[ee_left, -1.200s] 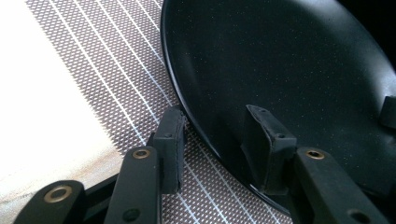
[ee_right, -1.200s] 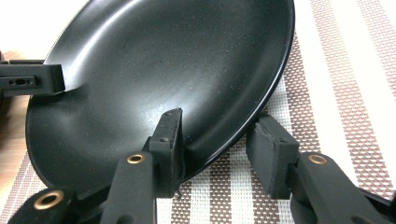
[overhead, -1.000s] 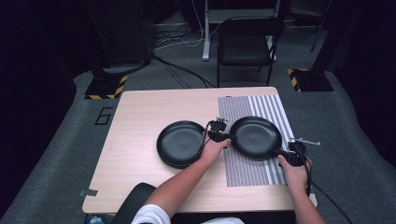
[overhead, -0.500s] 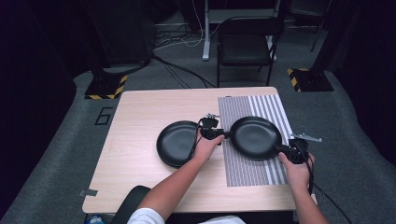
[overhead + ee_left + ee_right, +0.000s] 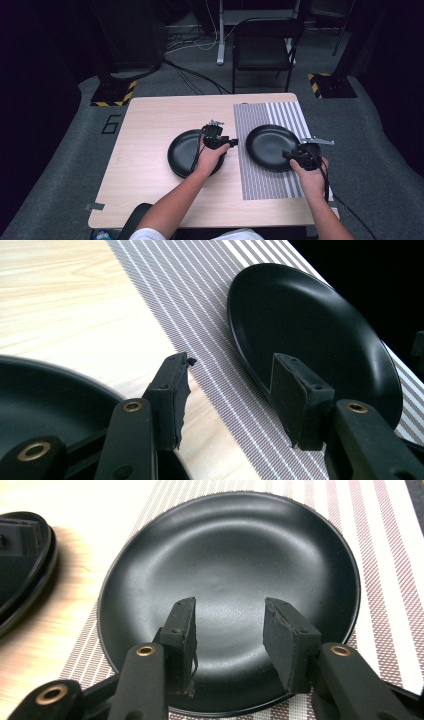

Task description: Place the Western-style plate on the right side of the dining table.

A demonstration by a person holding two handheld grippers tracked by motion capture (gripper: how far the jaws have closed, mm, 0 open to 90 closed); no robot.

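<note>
left gripper point(image 5: 233, 142) gaping, holding nothing | plate point(image 5: 272, 146) on mat point(image 5: 260, 182)

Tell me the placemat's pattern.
Grey and white stripes on the placemat, clearest in the right gripper view.

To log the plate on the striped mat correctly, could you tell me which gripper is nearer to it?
Right. The right gripper sits at the near right rim of the black plate on the striped mat, jaws over it. The left gripper hangs over the other black plate, left of the mat.
</note>
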